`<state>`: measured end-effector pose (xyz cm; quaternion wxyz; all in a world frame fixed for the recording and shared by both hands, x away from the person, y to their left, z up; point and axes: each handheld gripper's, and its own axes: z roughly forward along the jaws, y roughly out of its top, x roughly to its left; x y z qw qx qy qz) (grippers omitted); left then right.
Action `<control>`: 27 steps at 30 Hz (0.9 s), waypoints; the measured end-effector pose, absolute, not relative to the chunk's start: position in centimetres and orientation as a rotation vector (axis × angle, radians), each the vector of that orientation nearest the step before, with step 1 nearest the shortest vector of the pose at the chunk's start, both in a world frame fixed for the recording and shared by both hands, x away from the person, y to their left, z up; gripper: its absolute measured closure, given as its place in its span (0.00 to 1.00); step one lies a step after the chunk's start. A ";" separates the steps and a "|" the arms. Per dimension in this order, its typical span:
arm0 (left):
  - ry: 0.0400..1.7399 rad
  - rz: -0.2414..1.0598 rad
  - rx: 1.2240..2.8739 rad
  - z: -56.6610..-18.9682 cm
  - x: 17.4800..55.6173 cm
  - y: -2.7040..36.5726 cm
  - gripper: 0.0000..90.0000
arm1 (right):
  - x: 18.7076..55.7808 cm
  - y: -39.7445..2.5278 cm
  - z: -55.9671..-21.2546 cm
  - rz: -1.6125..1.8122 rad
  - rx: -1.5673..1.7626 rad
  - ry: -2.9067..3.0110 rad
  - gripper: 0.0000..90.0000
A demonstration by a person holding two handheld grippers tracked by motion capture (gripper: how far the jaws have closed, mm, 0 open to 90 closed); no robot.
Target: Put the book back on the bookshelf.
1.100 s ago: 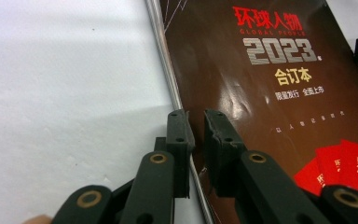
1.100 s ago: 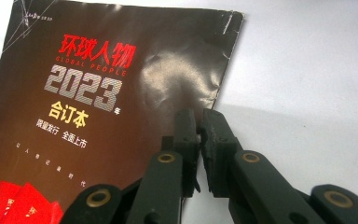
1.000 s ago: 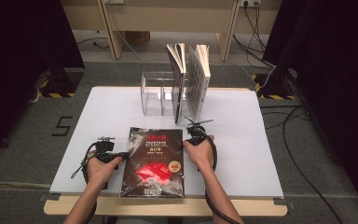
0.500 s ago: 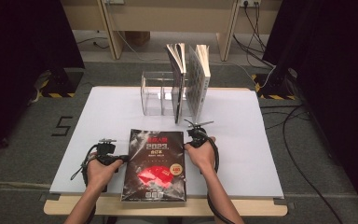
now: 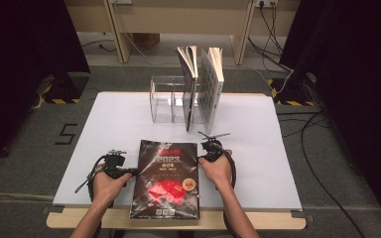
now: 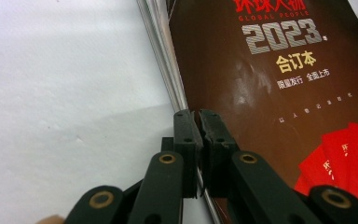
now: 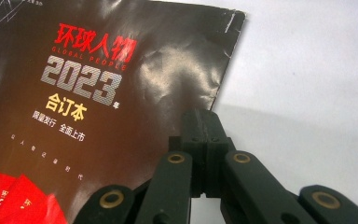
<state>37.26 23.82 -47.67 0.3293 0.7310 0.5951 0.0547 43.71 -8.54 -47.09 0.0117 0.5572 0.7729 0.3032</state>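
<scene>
Step in hand: lifting the magazine (image 5: 167, 181) off the desk (image 5: 114, 119) by both long edges. It lies flat, cover up, at the middle of the near edge, its lower end reaching the desk's front rim.

Left gripper (image 5: 129, 172): your hand holds it at the magazine's left edge, the spine side. In the left gripper view the jaws stand pressed together right on that edge (image 6: 197, 122), with the spine running up between them. Clamped on the spine, as far as I can judge.

Right gripper (image 5: 202, 159): your hand holds it at the right edge, near the upper right corner. In the right gripper view the jaws (image 7: 204, 122) are closed flat against each other at the cover's edge, whose corner is creased. They appear to have pinched the edge of the magazine (image 7: 88, 98), though whether cover alone or all the pages, I cannot tell.

Destination, by judgement: the clear file rack (image 5: 166, 99) at the far edge of the desk, centre. Two books (image 5: 198, 84) stand upright in its right-hand slots; the left-hand slots look free.

Next move calls for: raise both hands together and level, so the limp magazine does not sag or slip. Then turn it upright, spine down, and carry it toward a free slot. Watch the right grip: a thin pinch on glossy paper may tear or slide.
</scene>
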 end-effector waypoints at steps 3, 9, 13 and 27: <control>1.559 0.129 1.914 -47.7 37.2 23.9 0.95 | 43.5 -8.6 -47.1 0.949 1.735 2.413 1.00; 1.559 0.079 1.893 -47.7 37.4 24.3 0.94 | 43.7 -8.7 -47.0 0.934 1.755 2.435 1.00; 1.553 0.097 1.853 -47.7 37.8 24.2 0.86 | 44.5 -9.3 -47.2 1.000 1.792 2.375 0.92; 1.548 0.159 1.866 -47.9 38.2 23.7 0.70 | 48.8 -8.2 -47.3 0.996 1.763 2.342 0.82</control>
